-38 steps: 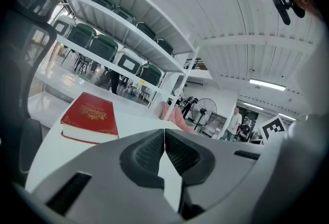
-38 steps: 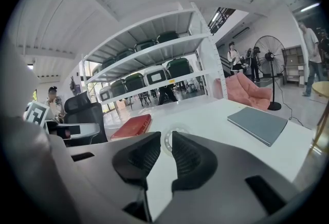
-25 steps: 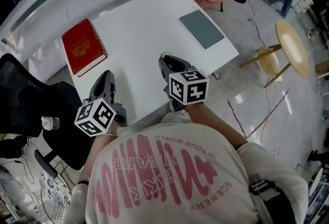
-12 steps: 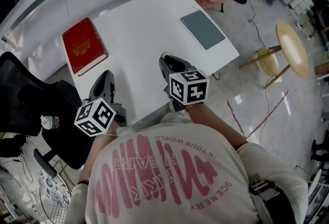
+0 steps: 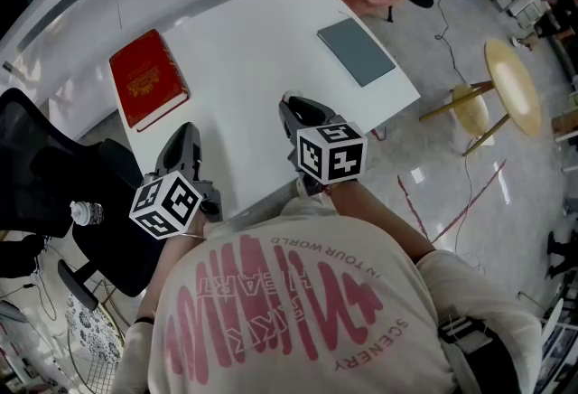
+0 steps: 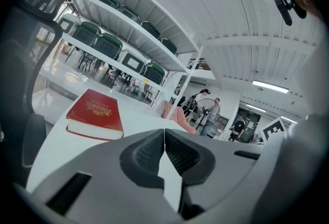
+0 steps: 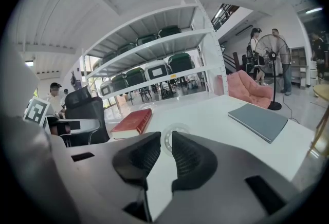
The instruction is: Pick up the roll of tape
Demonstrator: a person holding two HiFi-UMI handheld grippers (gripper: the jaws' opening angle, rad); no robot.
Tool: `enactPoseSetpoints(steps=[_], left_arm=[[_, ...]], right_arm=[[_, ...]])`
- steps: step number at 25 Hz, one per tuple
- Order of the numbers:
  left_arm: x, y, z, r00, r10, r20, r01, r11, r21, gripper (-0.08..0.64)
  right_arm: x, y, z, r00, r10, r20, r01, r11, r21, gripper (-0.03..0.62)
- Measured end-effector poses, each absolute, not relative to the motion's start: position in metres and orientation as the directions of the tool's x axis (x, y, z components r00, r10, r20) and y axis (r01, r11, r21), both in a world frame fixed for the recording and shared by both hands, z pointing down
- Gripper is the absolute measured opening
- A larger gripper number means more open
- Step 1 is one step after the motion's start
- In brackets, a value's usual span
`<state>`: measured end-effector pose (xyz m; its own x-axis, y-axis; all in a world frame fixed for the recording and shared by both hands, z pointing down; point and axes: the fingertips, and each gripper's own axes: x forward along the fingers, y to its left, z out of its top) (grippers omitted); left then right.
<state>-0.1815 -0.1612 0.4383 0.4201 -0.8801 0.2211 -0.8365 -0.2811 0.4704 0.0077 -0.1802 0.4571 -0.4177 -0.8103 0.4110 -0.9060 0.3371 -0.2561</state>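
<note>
The roll of tape point(image 7: 176, 126) lies on the desk point(image 7: 216, 112), just past the right gripper's point(image 7: 166, 138) parted jaws. The left gripper point(image 6: 164, 135), jaws together, sees only the red book point(image 6: 95, 115).

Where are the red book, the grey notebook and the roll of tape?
red book point(image 5: 147, 80), head view, middle of its cover.
grey notebook point(image 5: 357, 51), head view, middle of its cover.
roll of tape point(image 7: 166, 136), right gripper view, left part of its rim.
</note>
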Motion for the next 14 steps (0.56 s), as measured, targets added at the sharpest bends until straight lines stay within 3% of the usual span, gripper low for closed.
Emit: enactPoseSetpoints(steps=[14], left_arm=[[-0.1809,-0.156,0.4355,0.419,-0.88,0.223,-0.837,-0.28,0.47,0.025]], right_arm=[[0.0095,-0.1746,0.4553,-0.418,-0.809,0.413,-0.906,0.34,-0.252,0.081]])
